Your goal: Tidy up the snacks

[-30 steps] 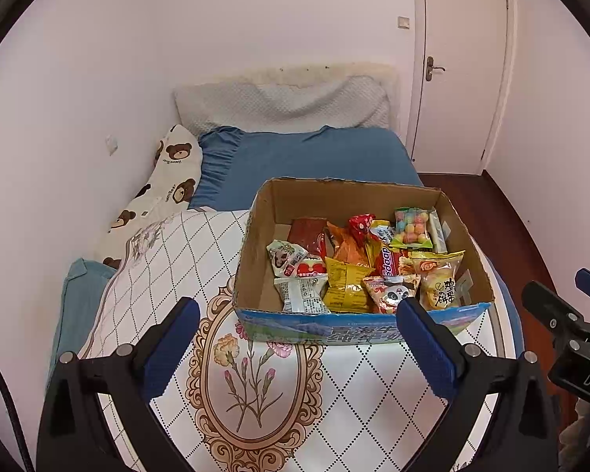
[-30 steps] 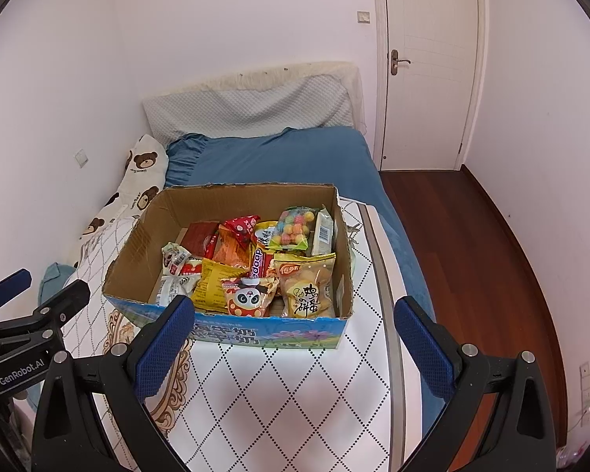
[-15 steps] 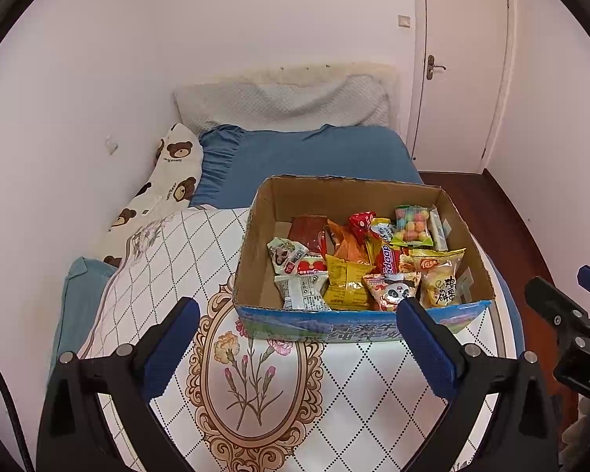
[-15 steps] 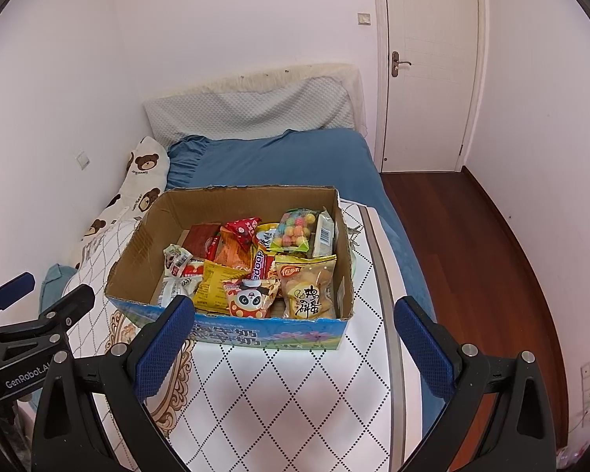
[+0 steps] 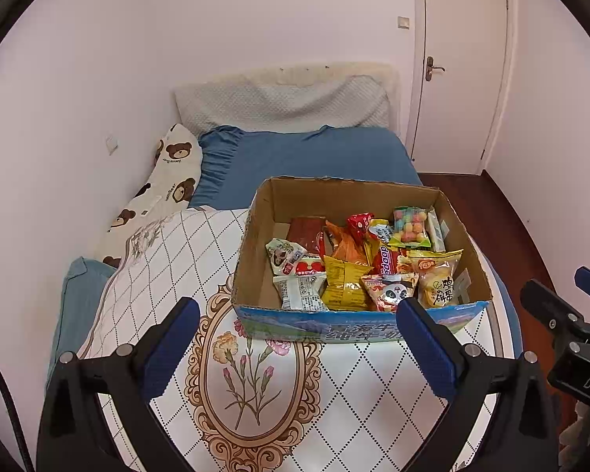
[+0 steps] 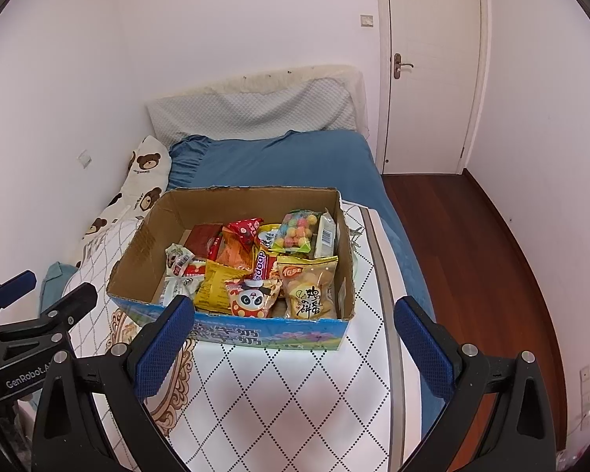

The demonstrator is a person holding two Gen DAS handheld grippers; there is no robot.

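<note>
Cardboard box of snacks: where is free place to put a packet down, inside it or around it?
Inside the cardboard box, only the strip along its left wall is bare; the snack packets crowd the rest. Outside, the white diamond-pattern cloth is free in front of the box, and left of it, up to the bear-print pillow.

Slight downward drift of cardboard box in right wrist view.
</note>
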